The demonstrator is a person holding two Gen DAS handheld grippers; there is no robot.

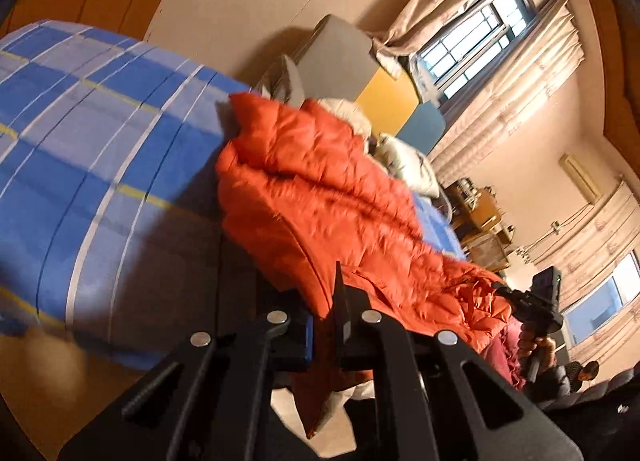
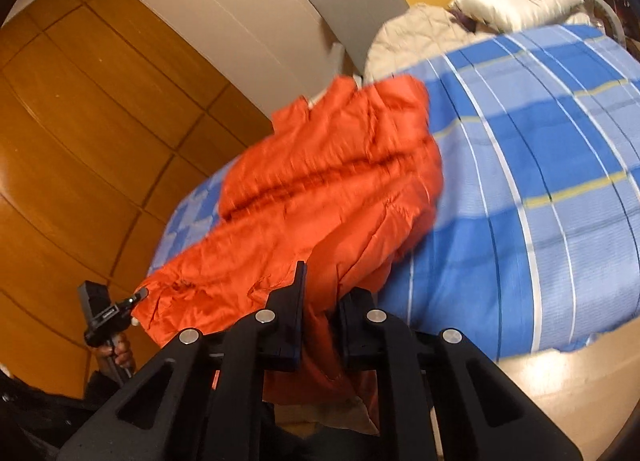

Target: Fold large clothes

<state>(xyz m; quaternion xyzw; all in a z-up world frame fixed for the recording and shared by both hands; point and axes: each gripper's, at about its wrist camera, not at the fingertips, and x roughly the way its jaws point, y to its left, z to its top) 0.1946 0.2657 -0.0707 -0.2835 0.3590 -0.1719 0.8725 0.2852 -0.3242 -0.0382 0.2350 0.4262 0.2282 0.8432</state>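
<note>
An orange puffy jacket lies spread across a bed with a blue checked sheet, its near edge lifted off the bed. My left gripper is shut on the jacket's near hem, with orange fabric pinched between its fingers. My right gripper is shut on another part of the same hem, and a fold hangs below its jaws. In each wrist view the other gripper shows at the side, gripping the jacket's far corner in a hand.
A cream quilt and a white pillow lie at the head of the bed by a grey, yellow and blue headboard. A wooden wardrobe stands beside the bed. Curtained windows and a cluttered desk line the far wall.
</note>
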